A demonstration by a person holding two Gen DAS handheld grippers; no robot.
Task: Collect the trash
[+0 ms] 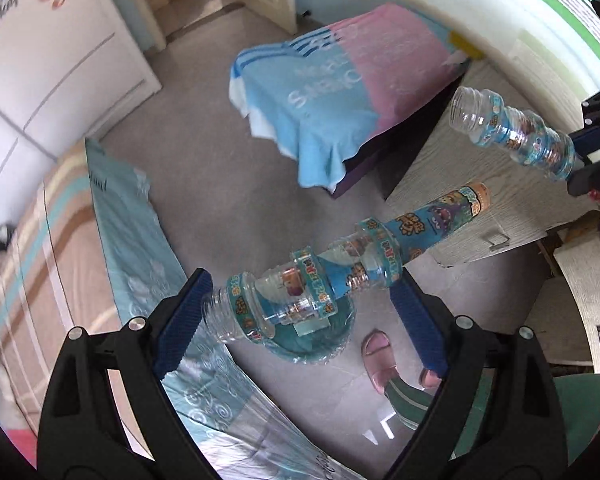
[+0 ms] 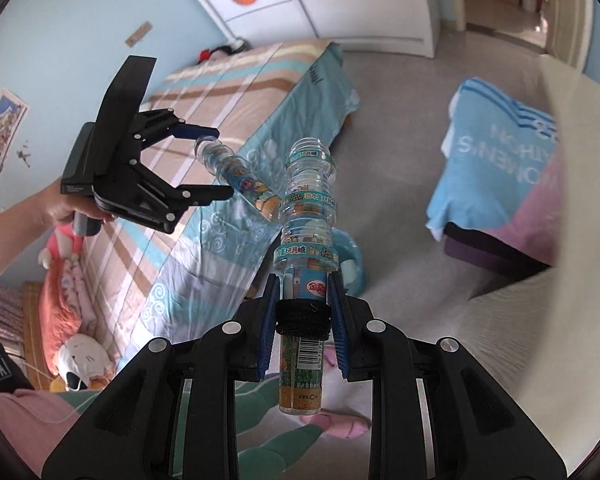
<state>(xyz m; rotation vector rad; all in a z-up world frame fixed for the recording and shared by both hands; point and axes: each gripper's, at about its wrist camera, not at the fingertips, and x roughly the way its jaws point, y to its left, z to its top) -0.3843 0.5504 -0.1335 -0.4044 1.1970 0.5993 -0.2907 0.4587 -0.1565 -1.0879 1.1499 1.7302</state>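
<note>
My left gripper (image 1: 300, 316) is open, and a clear plastic bottle (image 1: 340, 268) with a blue cartoon label is in mid-air just beyond its fingers, above a blue-lined trash bin (image 1: 320, 344) on the floor. In the right wrist view the same bottle (image 2: 240, 178) hangs off the open left gripper (image 2: 220, 164). My right gripper (image 2: 302, 308) is shut on a second, similar bottle (image 2: 306, 248), held upright over the bin (image 2: 350, 268). That bottle (image 1: 512, 132) and right gripper (image 1: 588, 160) show at the right in the left wrist view.
A bed (image 2: 204, 152) with a striped cover and soft toys lies left. A low stand draped with a blue and pink towel (image 1: 332, 100) stands across the floor. A wooden cabinet (image 1: 480, 184) is on the right. The person's slippered feet (image 1: 376, 352) are by the bin.
</note>
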